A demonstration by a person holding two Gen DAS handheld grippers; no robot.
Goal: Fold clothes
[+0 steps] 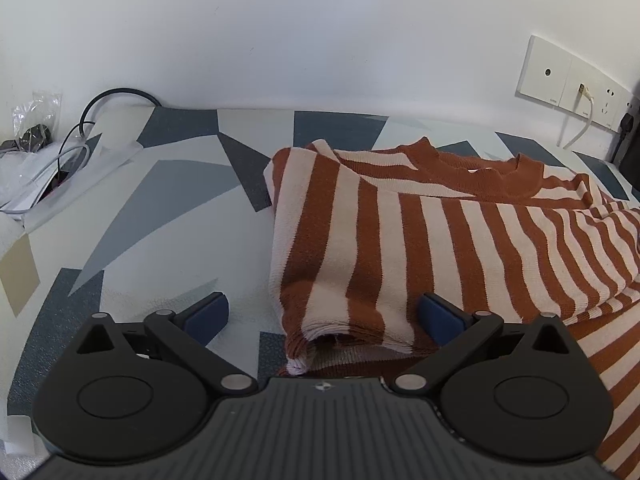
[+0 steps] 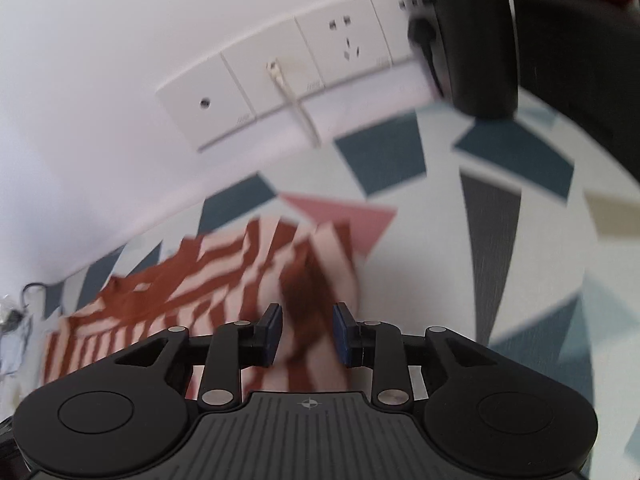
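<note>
- Black linkages of the left hand-held gripper [image 1: 323, 312] fill the bottom of the left wrist view, its blue pads spread wide; the left pad [image 1: 206, 316] sits over the bare tabletop [image 1: 168, 216], the right pad [image 1: 440, 316] over cloth.
- Between the pads lies the folded near corner of a striped sweater [image 1: 400, 240], rust and cream, with several layers stacked at its edge; neither pad presses on it.
- Its rust collar [image 1: 476, 168] lies toward the upper right, near the white wall [image 1: 300, 32].
- A patterned cover of grey, blue and white shapes spreads over the tabletop.
- Cables [image 1: 80, 128] and clear plastic wrap sit at the far left edge; a socket panel [image 1: 568, 80] with a white cord plugged in is on the wall at upper right.
- In the right wrist view, which is blurred, the right hand-held gripper [image 2: 307, 334] occupies the bottom, its pads partly apart with a gap on each side of the cloth between them.
- Striped sweater [image 2: 224, 276] runs from lower left to centre, a raised fold just ahead of the pads.
- Socket panel [image 2: 280, 80] crosses the upper middle; a dark blurred object [image 2: 480, 40] fills the upper right.
</note>
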